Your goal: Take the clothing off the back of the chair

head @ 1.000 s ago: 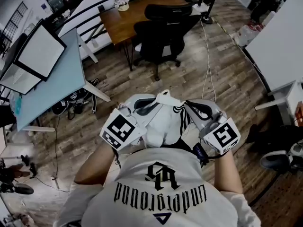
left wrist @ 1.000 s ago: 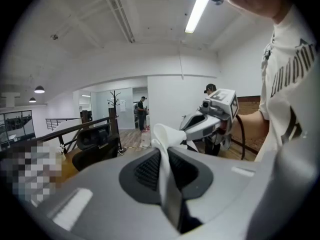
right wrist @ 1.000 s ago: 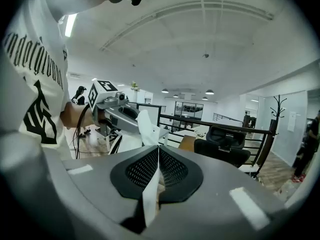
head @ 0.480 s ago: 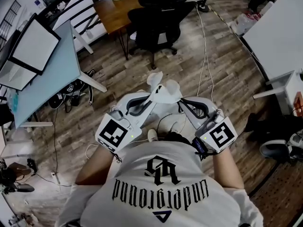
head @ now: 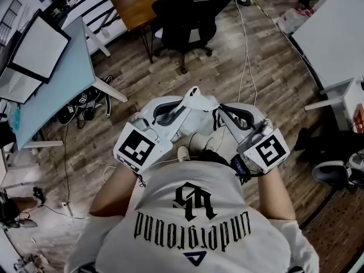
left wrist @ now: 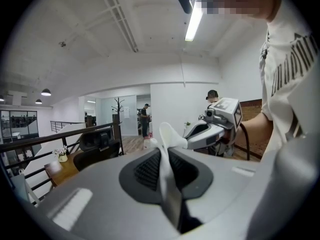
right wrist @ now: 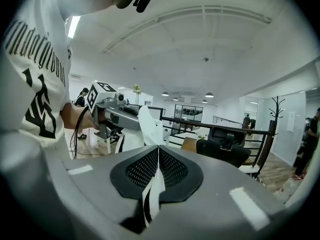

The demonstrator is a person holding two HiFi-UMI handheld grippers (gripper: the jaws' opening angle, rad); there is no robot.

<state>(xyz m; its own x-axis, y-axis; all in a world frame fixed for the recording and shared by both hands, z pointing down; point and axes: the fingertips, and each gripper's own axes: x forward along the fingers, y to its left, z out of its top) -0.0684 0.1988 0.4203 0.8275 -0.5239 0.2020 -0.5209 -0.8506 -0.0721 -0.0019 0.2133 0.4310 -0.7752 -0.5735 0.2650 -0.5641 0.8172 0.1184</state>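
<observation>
I hold a white garment with black stripes [head: 200, 131] in front of my body, and it hangs bunched between both grippers. My left gripper [head: 187, 99] is shut on a fold of it, seen as a white strip [left wrist: 167, 176] pinched in the jaws of that gripper [left wrist: 165, 154]. The right gripper [head: 220, 111] is shut on a striped edge [right wrist: 151, 191], which runs through its closed jaws [right wrist: 159, 154]. Each gripper view shows the other gripper close by, with cloth at its tip. The black office chair [head: 183, 23] stands well ahead by a wooden table [head: 132, 9], with its back bare.
A pale blue desk [head: 65, 92] with a monitor [head: 37, 58] stands at the left, with shoes [head: 85, 110] under it. A cable [head: 246, 67] trails across the wood floor. At the right are a white table [head: 335, 33] and a white stand [head: 341, 104].
Both grippers have shifted a little with the garment, which bunched up at the tips and now hangs down again. The chair sits higher in the head view. Both grips hold.
</observation>
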